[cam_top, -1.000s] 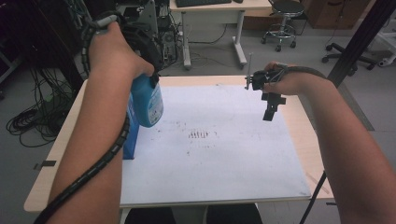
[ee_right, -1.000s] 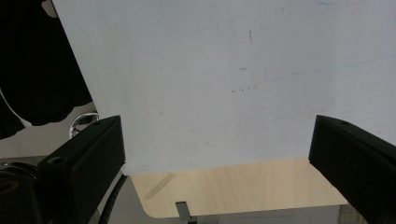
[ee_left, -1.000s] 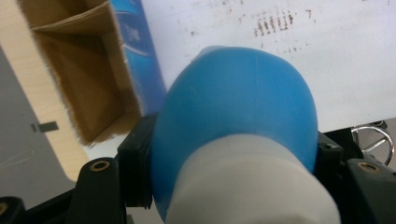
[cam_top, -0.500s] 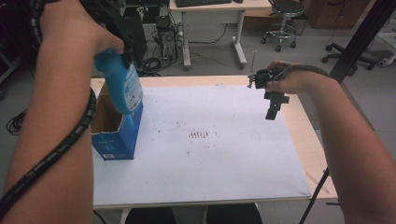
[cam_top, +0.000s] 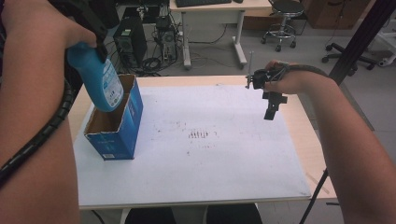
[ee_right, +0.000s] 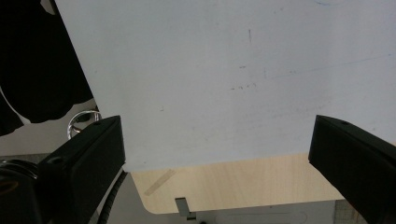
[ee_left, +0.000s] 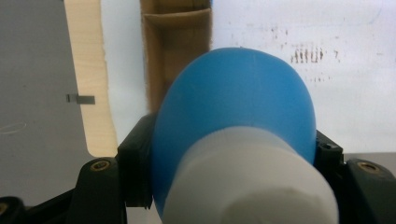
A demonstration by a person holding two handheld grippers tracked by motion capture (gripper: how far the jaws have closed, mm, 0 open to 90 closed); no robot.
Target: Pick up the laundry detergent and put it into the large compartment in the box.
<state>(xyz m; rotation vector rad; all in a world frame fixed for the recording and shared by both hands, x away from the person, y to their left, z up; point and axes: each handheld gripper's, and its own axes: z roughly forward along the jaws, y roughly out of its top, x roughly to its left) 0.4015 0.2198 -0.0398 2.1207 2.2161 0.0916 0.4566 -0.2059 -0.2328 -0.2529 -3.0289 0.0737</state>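
Note:
A blue bottle with a white cap hangs tilted over the open top of a blue cardboard box at the table's left. My left gripper is shut on the bottle near its upper end. In the left gripper view the bottle sits between the black jaws of the left gripper, with the box's brown inside beyond it. My right gripper hovers over the table's right side, pointing down. In its own view the right gripper is open, with bare white sheet between its jaws.
A white sheet covers most of the wooden table, with dark smudges near its middle. Beyond the far edge are a desk, computer towers and an office chair. A black pole stands at the right.
My left hand has carried the bottle up and to the left, which uncovers the box it was hiding. The right gripper has stayed where it was.

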